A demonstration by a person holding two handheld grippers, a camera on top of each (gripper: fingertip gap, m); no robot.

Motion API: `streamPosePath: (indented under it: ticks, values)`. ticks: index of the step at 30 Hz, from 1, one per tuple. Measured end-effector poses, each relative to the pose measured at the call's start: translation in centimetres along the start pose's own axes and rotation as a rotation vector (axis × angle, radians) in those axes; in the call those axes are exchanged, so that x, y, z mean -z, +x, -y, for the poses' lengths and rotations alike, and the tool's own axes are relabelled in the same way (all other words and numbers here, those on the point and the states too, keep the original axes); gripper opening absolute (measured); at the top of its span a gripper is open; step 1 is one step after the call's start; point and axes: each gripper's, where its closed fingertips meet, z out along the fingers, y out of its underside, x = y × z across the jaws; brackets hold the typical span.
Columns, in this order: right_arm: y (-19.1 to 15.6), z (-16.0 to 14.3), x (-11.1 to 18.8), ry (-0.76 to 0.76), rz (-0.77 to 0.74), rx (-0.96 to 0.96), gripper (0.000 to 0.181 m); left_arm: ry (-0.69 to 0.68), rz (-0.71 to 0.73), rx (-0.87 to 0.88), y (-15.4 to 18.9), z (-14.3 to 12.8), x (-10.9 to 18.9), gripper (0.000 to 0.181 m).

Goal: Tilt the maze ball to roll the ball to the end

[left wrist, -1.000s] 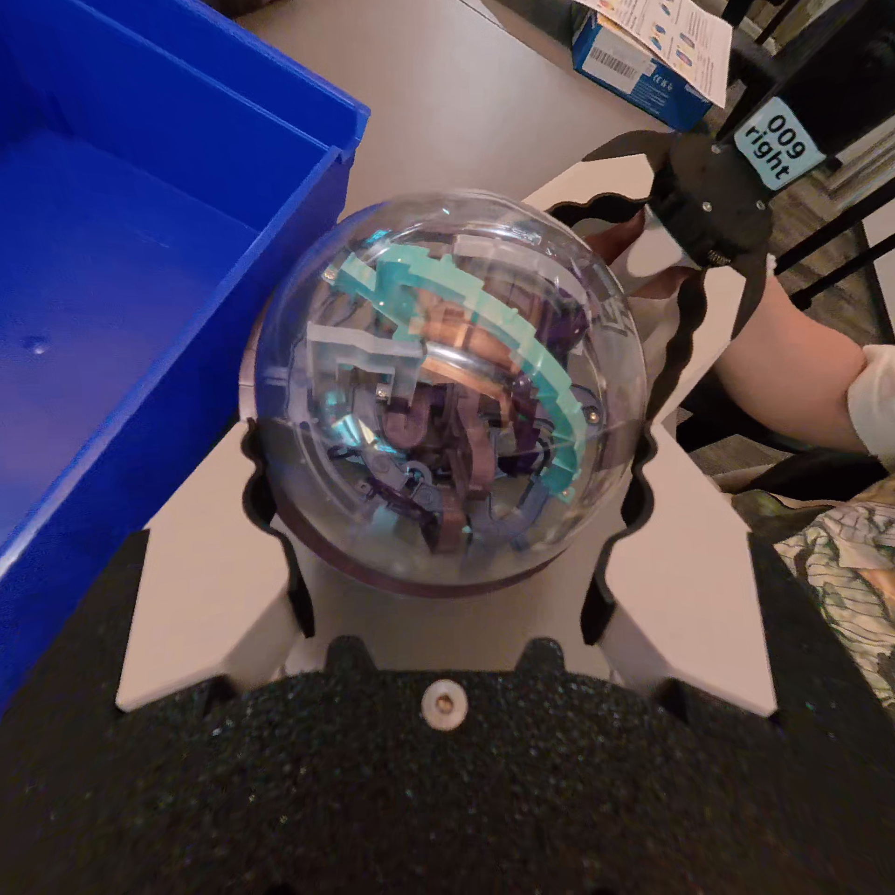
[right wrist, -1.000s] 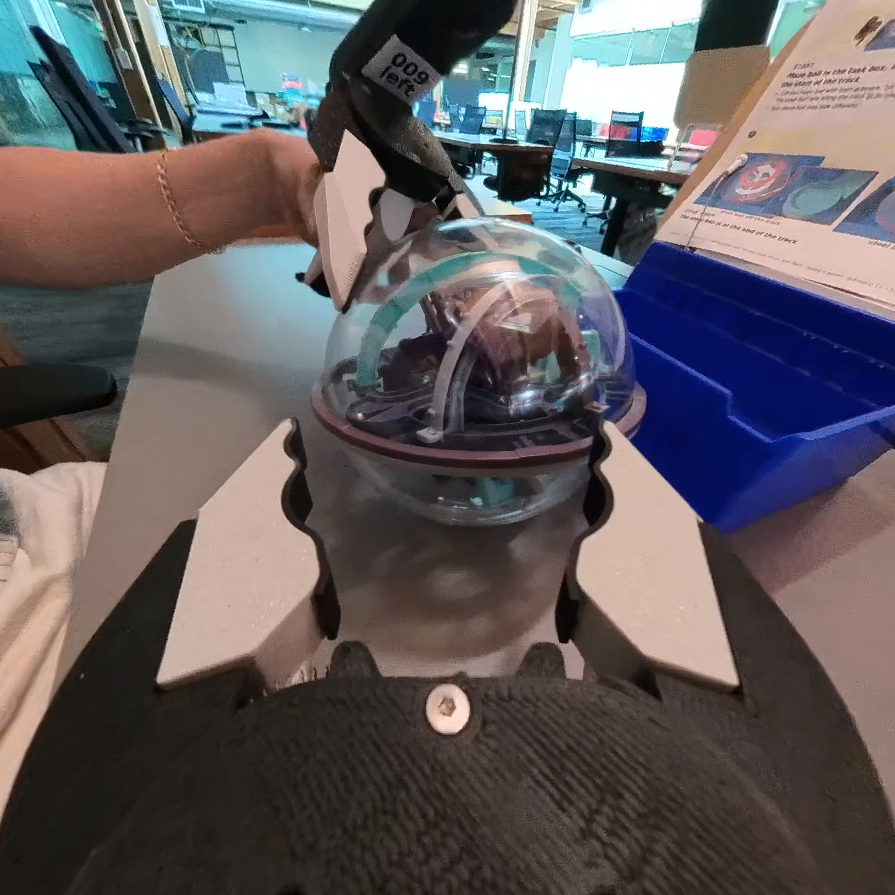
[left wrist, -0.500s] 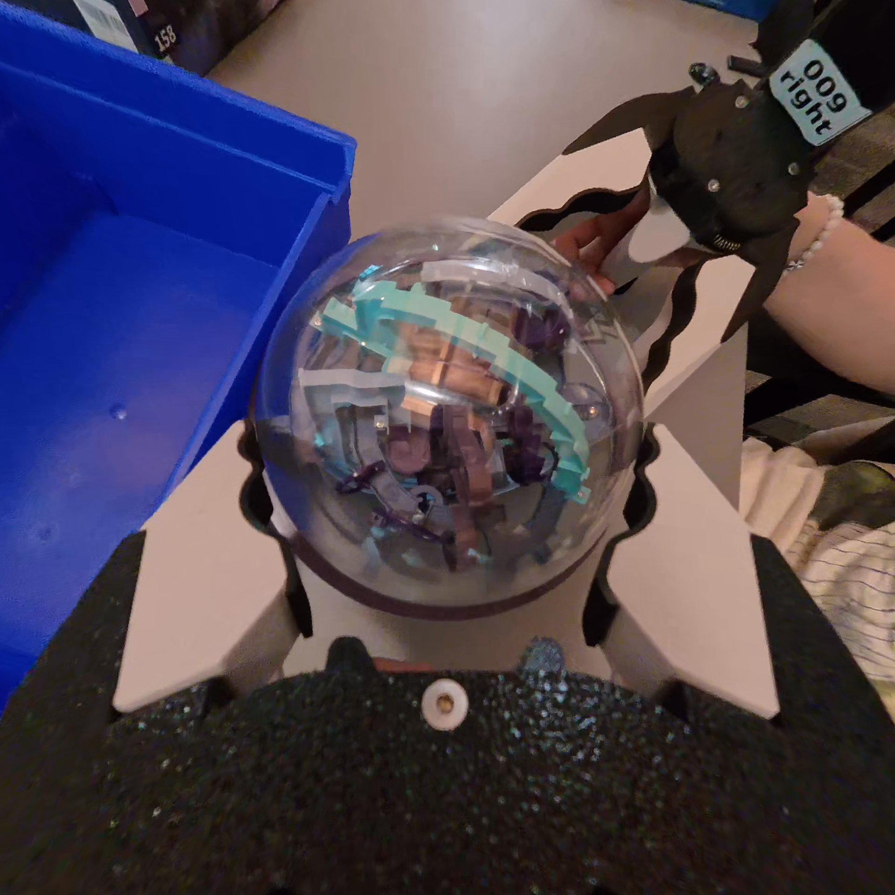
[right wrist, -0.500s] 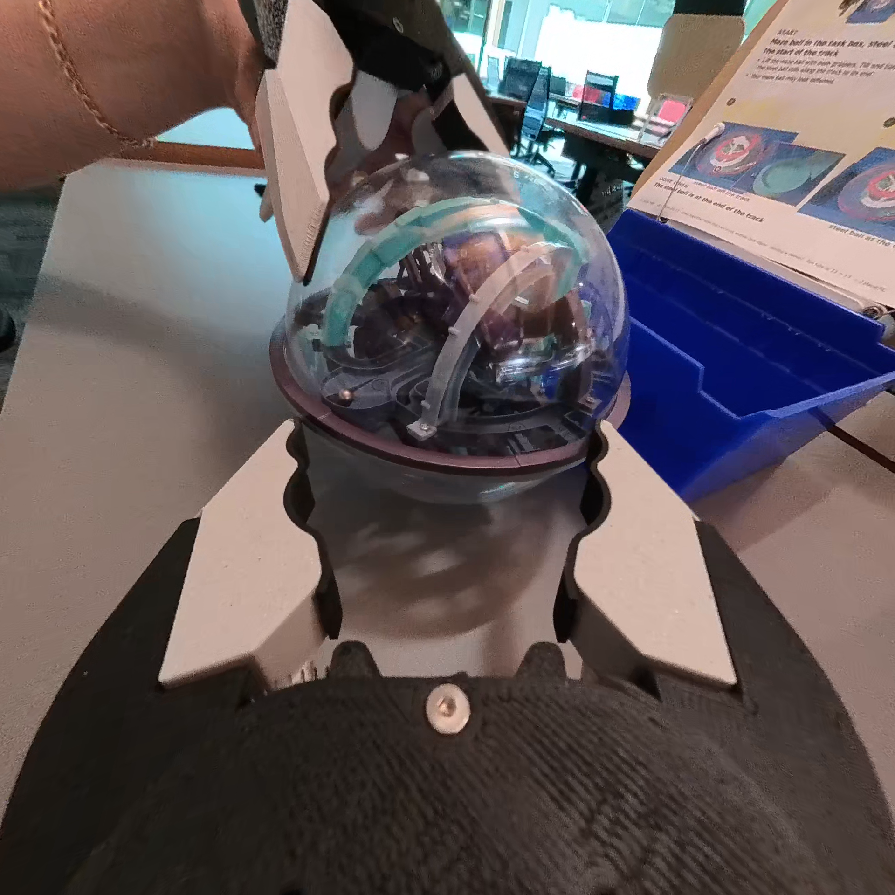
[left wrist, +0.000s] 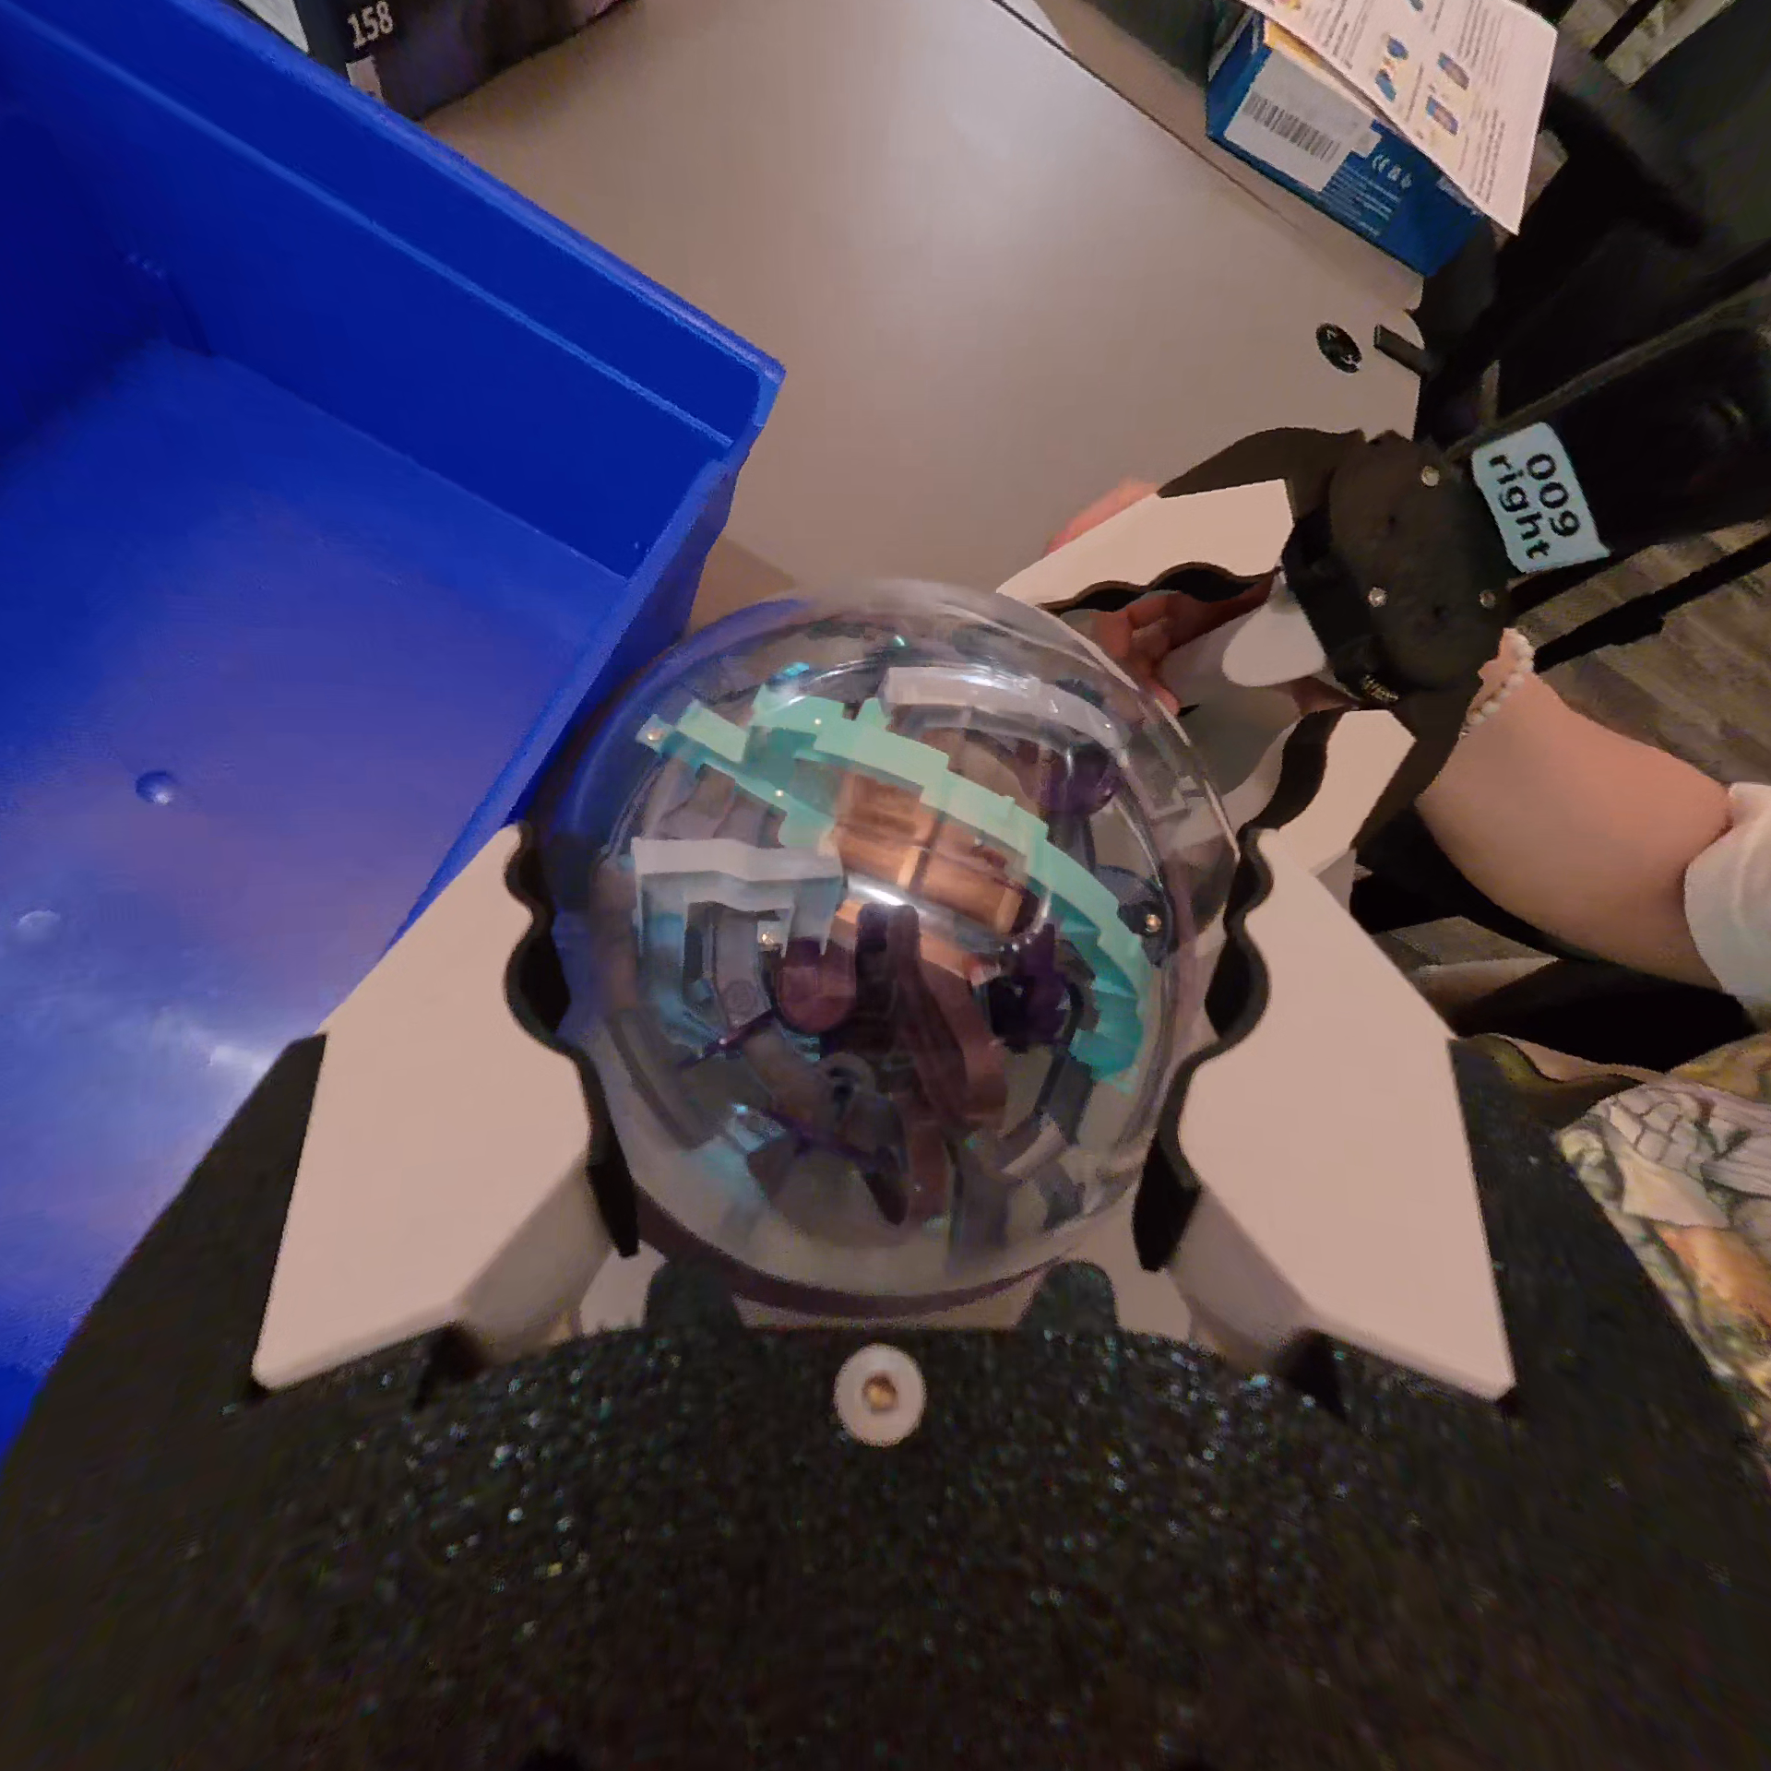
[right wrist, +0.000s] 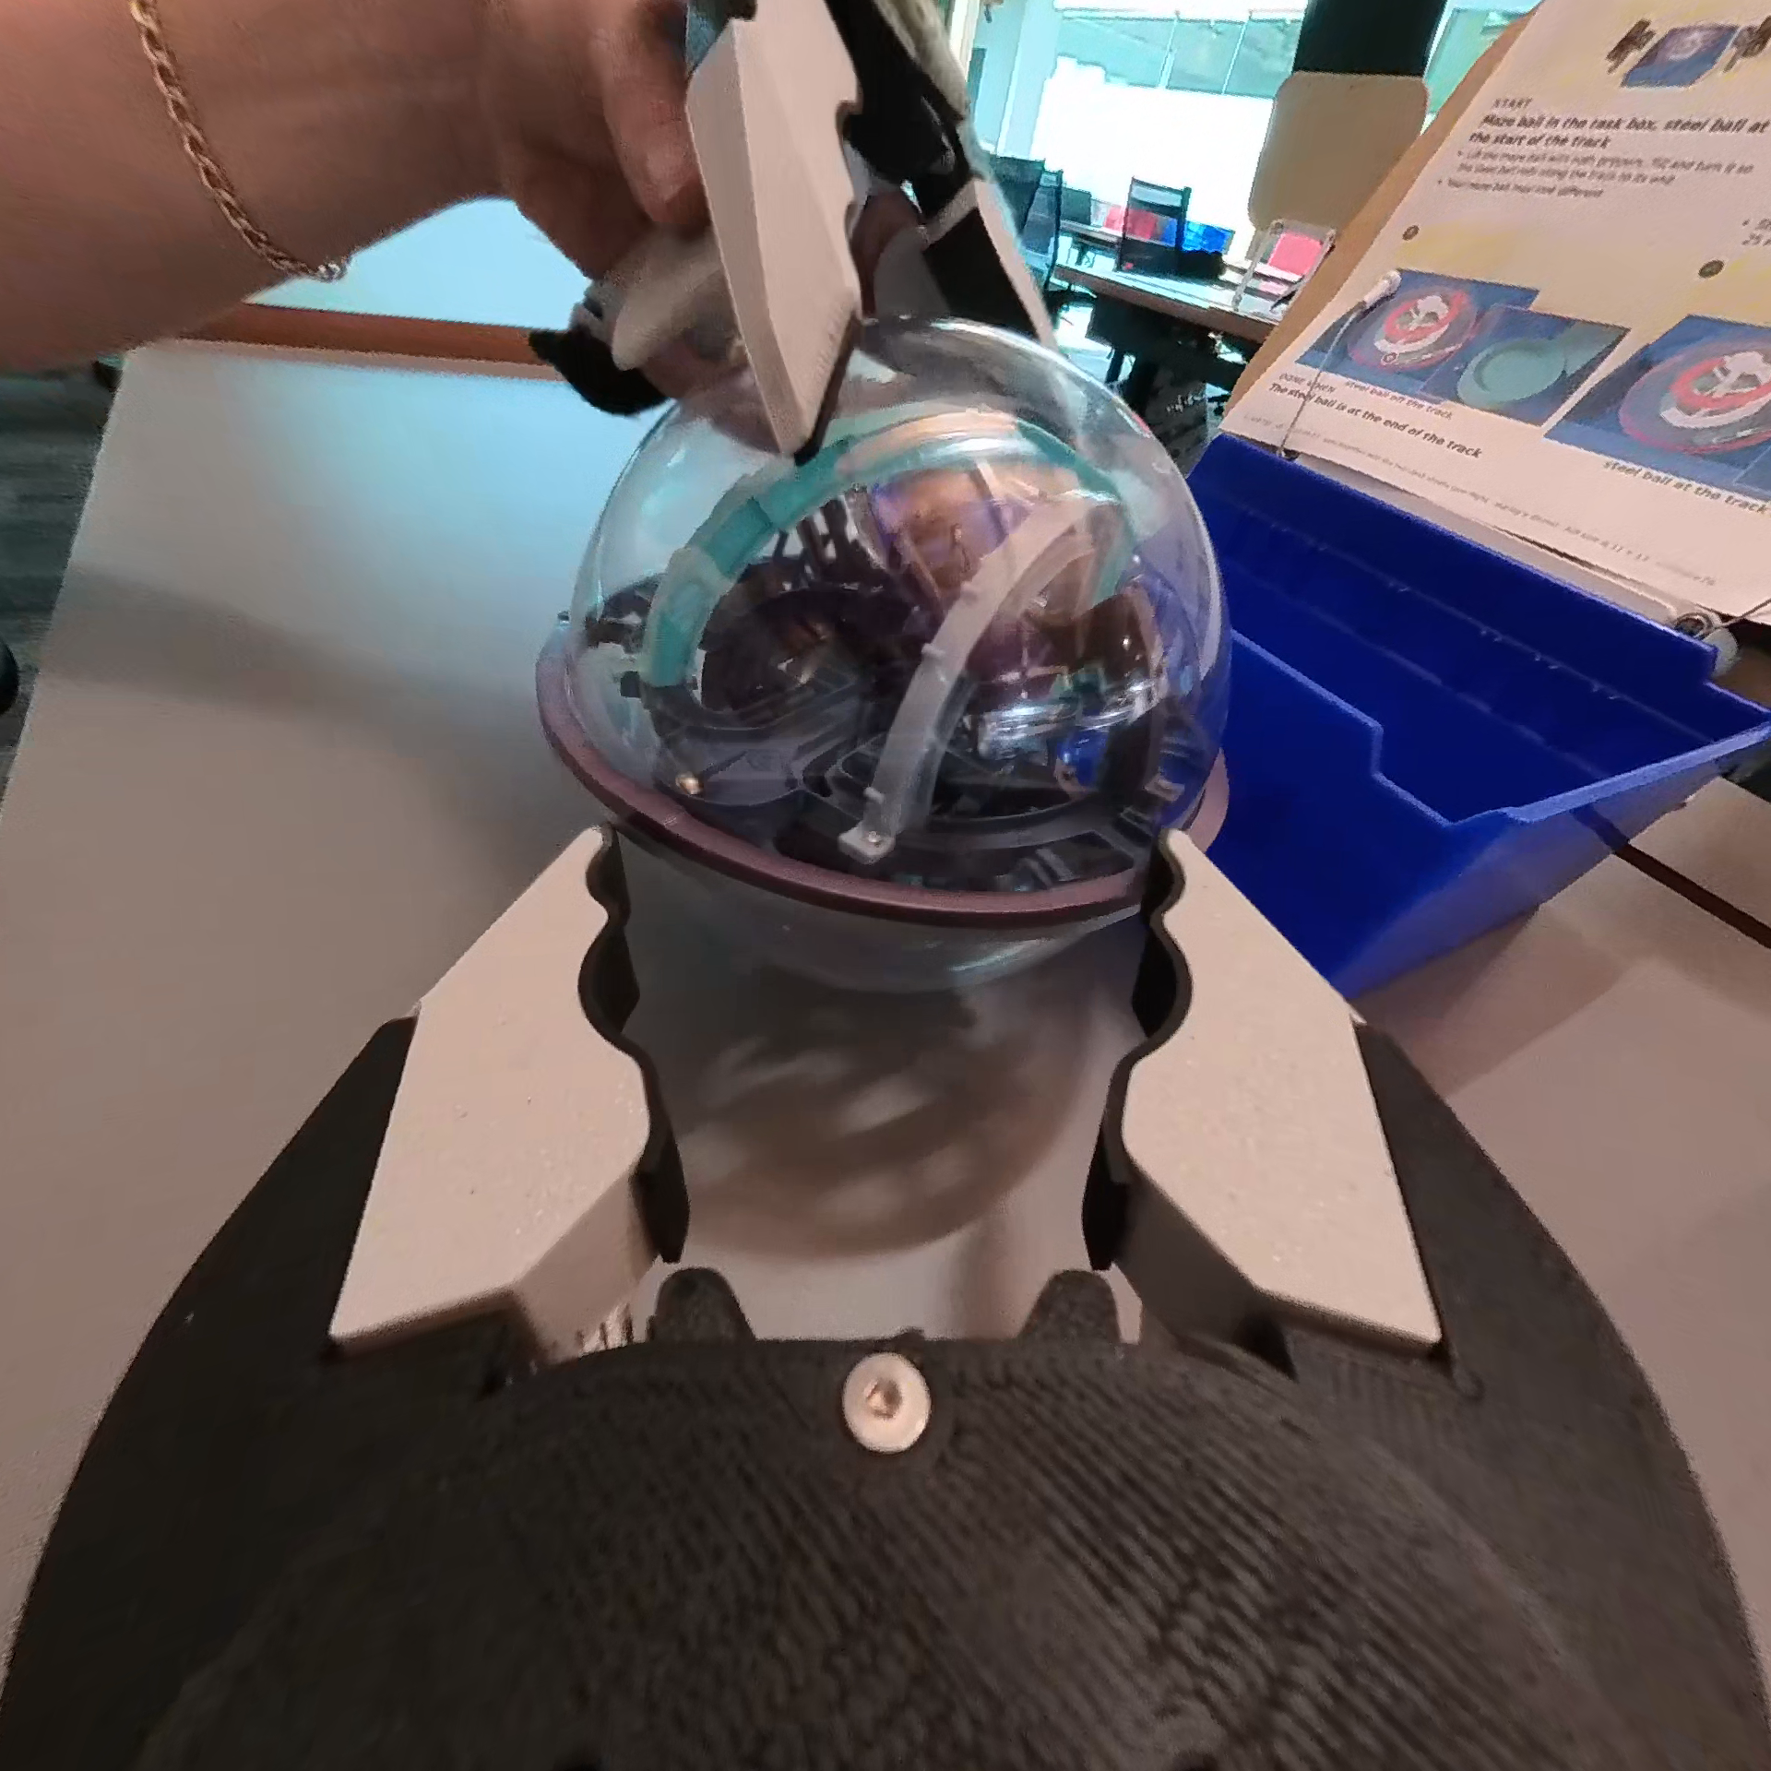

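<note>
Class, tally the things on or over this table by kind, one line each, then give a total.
Maze ball: 1
Grippers, left gripper and right gripper: 2
Blue bin: 1
Blue carton: 1
Instruction sheet: 1
Total: 6

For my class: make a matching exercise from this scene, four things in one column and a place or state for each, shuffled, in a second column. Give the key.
Things
1. maze ball
2. blue bin
3. left gripper
4. instruction sheet

Places or states
A. clamped on the sphere's upper dome
B. propped up behind the bin
C. held off the table between two grippers
D. open-topped, beside the sphere

Pairs: 1-C, 2-D, 3-A, 4-B
</note>
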Motion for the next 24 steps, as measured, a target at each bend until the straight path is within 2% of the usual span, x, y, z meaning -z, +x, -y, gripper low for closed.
streamPosePath:
  ticks: [3,12,17,21,24]
  values:
    - [0.0,0.0,0.0,-0.002,-0.016,0.016,0.102,0.009,0.021,0.054,-0.2,-0.1,0.1,0.134]
    - [-0.4,0.6,0.3,-0.006,-0.038,0.026,0.108,-0.009,0.049,0.171,0.1,-0.6,0.2,0.134]
    - [-1.0,1.9,0.9,0.009,-0.093,0.078,0.113,-0.017,0.066,0.173,0.2,-0.5,0.1,0.134]
    - [-1.8,3.8,1.4,0.071,-0.088,0.057,0.107,-0.022,0.09,0.152,0.4,-0.3,-0.3,0.135]
    - [-1.6,3.7,1.1,0.055,-0.116,0.043,0.105,-0.027,0.109,0.133,0.7,-0.2,-0.5,0.135]
